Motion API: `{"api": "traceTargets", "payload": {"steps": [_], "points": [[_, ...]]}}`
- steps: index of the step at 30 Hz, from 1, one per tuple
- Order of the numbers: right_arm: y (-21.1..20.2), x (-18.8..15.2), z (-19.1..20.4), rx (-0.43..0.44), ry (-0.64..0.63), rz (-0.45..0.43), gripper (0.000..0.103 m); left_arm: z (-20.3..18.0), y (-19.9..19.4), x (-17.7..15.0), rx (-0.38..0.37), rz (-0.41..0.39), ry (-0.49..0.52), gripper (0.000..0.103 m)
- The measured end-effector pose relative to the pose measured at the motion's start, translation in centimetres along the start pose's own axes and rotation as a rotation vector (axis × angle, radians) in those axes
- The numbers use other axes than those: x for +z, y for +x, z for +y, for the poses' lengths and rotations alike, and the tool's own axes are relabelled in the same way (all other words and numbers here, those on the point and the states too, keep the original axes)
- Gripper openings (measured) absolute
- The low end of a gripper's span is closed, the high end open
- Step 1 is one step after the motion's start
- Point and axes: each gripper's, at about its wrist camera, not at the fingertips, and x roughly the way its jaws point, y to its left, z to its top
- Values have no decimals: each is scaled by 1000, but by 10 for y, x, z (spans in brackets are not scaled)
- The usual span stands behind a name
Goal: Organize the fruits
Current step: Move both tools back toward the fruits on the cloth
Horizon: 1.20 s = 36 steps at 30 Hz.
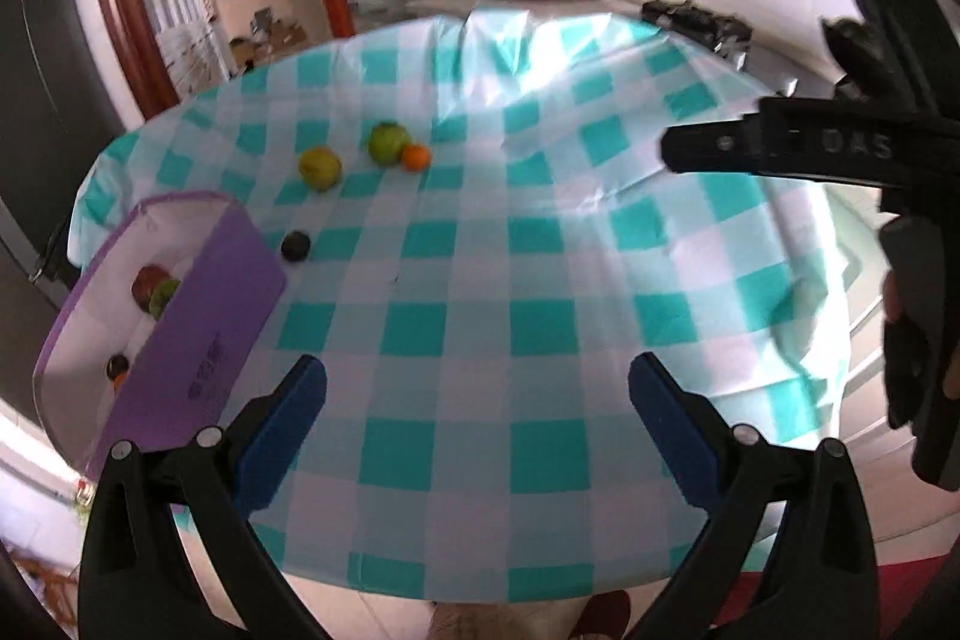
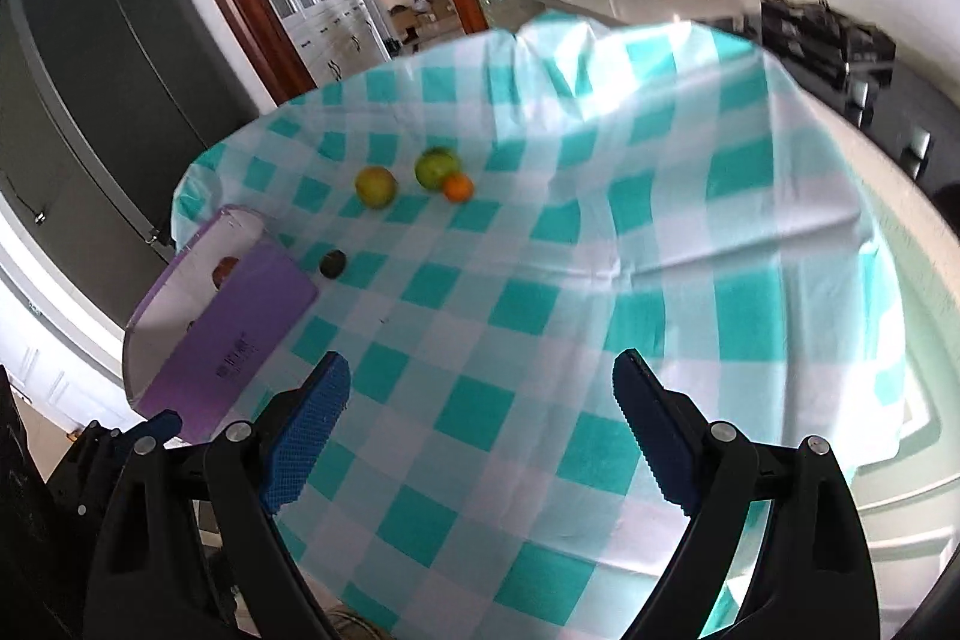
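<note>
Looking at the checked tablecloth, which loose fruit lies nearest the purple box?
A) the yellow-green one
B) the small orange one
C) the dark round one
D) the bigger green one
C. The dark round fruit sits just off the corner of the purple box, while the yellow-green fruit, the bigger green fruit and the small orange fruit lie farther out on the tablecloth.

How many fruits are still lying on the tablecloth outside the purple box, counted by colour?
Yellow-green: 2, one on the left and one behind it to the right
Orange: 1
Dark: 1
Total: 4 on the tablecloth, outside the purple box
</note>
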Motion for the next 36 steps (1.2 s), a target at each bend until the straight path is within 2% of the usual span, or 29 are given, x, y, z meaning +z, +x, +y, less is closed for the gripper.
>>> {"api": "traceTargets", "payload": {"steps": [7, 14, 16, 18, 19, 20, 21, 22, 23, 24, 25, 26, 27, 30, 32, 36], "points": [[52, 3, -3, -4, -14, 85, 87, 32, 50, 4, 78, 67, -48, 101], [132, 41, 16, -60, -105, 186, 87, 81, 132, 38, 195, 64, -94, 101], [154, 56, 20, -72, -106, 205, 87, 93, 156, 56, 224, 42, -64, 101], [180, 74, 26, -85, -108, 217, 87, 99, 184, 80, 277, 39, 33, 101], [189, 81, 29, -88, -108, 218, 87, 102, 193, 90, 270, 54, 63, 101], [198, 88, 33, -90, -108, 219, 87, 107, 211, 107, 225, 126, 116, 99], [208, 94, 36, -89, -110, 221, 87, 115, 224, 122, 172, 191, 134, 91], [217, 99, 39, -88, -112, 227, 87, 123, 231, 133, 120, 242, 132, 90], [226, 104, 41, -84, -114, 237, 87, 134, 240, 146, 39, 328, 121, 90], [232, 106, 43, -80, -115, 244, 87, 151, 253, 161, -78, 436, 88, 90], [237, 107, 45, -74, -115, 249, 87, 166, 263, 172, -165, 506, 49, 90], [241, 108, 46, -68, -115, 253, 87, 180, 274, 182, -228, 580, 27, 90], [246, 109, 48, -61, -114, 257, 87, 194, 289, 191, -252, 679, 48, 90], [256, 107, 49, -47, -89, 273, 87, 221, 331, 203, -276, 868, 102, 90], [260, 107, 48, -44, -77, 279, 87, 228, 352, 205, -273, 937, 117, 80], [264, 113, 43, -55, -86, 275, 87, 211, 383, 188, -266, 1077, 282, 61]]}}
